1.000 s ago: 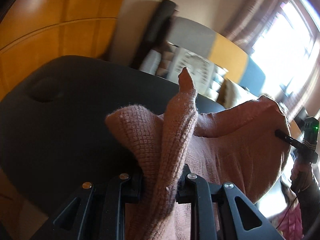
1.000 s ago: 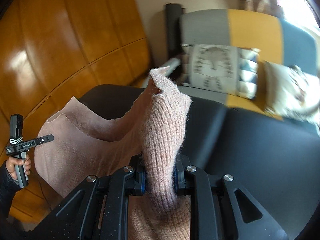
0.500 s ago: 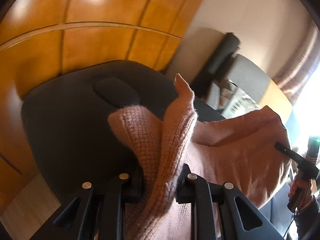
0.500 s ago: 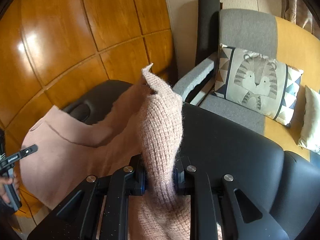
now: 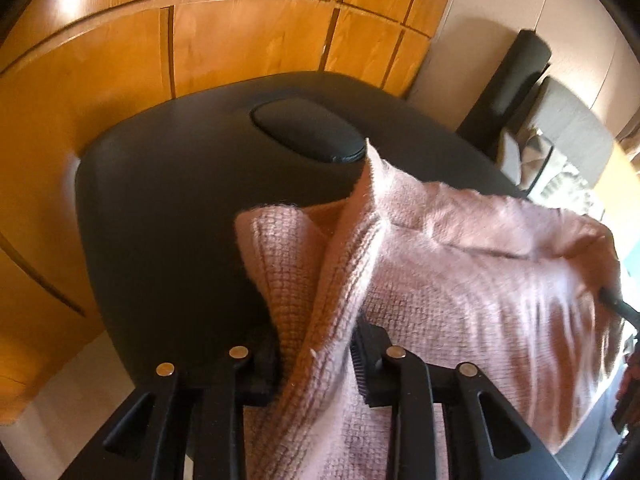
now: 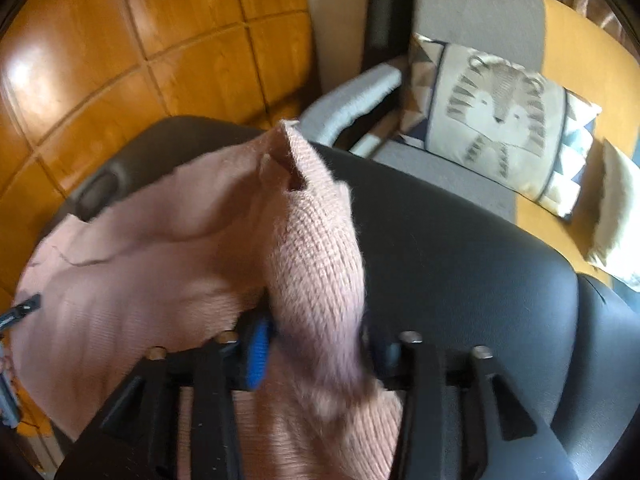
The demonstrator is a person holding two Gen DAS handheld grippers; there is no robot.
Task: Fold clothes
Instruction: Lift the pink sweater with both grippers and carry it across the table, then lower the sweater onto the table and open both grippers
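Note:
A pink knit sweater [image 5: 460, 280] hangs stretched between both grippers above a black padded table [image 5: 168, 216]. My left gripper [image 5: 316, 354] is shut on one bunched corner of the knit, which sticks up between its fingers. The right gripper's tip [image 5: 618, 306] shows at the far right edge of the left wrist view, holding the other end. In the right wrist view my right gripper [image 6: 316, 344] is shut on a thick fold of the sweater [image 6: 168, 264], and the left gripper [image 6: 24, 308] peeks in at the left edge.
The black table [image 6: 460, 256] has an oval face-hole cushion [image 5: 308, 132] near its end. Orange wooden wall panels [image 5: 240, 36] stand behind it. A grey and yellow sofa [image 6: 480, 8] with a tiger-print cushion [image 6: 500, 112] sits beyond the table. Pale floor [image 5: 60, 408] lies below left.
Both grippers have swung down and toward the black table with the sweater still held between them; the table's end and face-hole cushion now fill more of the left wrist view.

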